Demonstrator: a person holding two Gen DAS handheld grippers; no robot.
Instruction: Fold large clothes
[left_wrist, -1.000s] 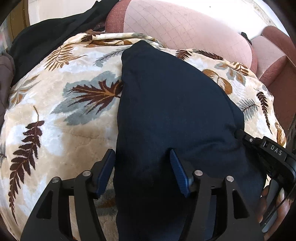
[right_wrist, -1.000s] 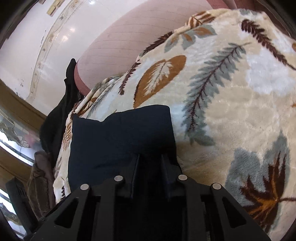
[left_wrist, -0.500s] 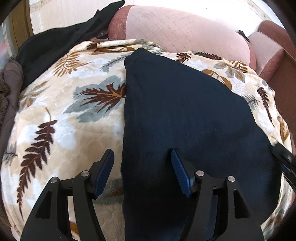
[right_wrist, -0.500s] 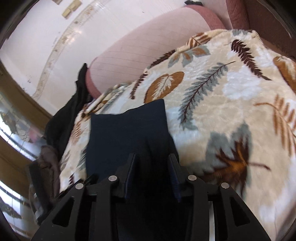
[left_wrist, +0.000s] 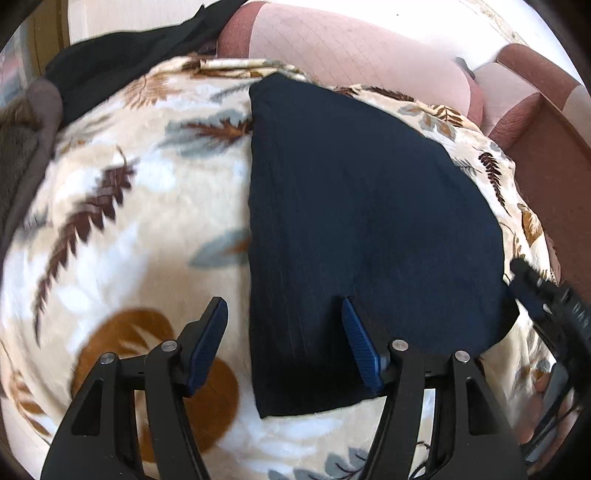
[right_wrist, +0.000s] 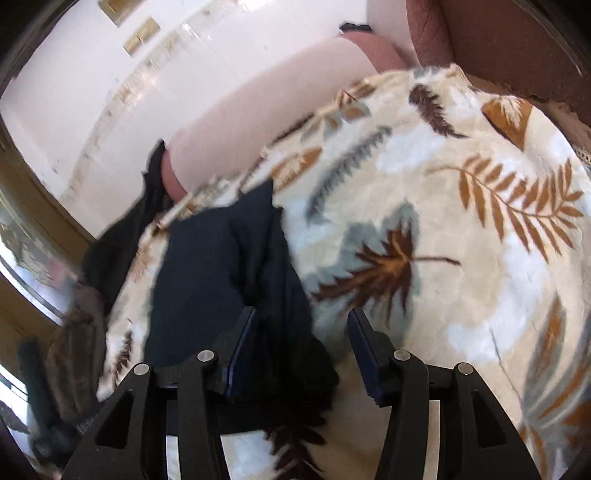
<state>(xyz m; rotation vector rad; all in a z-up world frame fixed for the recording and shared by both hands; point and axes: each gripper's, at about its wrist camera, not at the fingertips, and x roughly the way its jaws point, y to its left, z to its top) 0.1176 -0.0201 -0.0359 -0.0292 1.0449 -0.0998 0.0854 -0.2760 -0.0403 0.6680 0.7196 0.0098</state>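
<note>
Left wrist view: the folded navy garment (left_wrist: 362, 221) lies flat on the leaf-print blanket (left_wrist: 122, 236) that covers the sofa (left_wrist: 354, 48). My left gripper (left_wrist: 282, 325) hangs above the garment's near left edge with its jaws apart and nothing between the pads, so it is released. One blue pad sits over the blanket and the other over the cloth. The right gripper (left_wrist: 543, 295) shows at the garment's right corner.

Right wrist view: my right gripper (right_wrist: 301, 332) is opening. A bunched fold of the navy garment (right_wrist: 221, 273) lies between its fingers, against the left pad (right_wrist: 240, 347) and clear of the right one. I judge the cloth let go, or nearly so.

Risks, as I judge them:
- The cloth may cling to the ribbed left pad. Pulling away then drags the corner and spoils the fold.
- The raised ridge beside the right gripper may not settle flat, which would leave the stack lopsided.
- The plush blanket is soft and could bunch up under any sideways push, taking the garment with it.
- If the left gripper closes where it hangs, it may pinch blanket along with garment.
- A black garment (left_wrist: 122, 62) and a grey-brown one (left_wrist: 26, 140) wait at the blanket's far left; a wide sweep could snag them.
</note>
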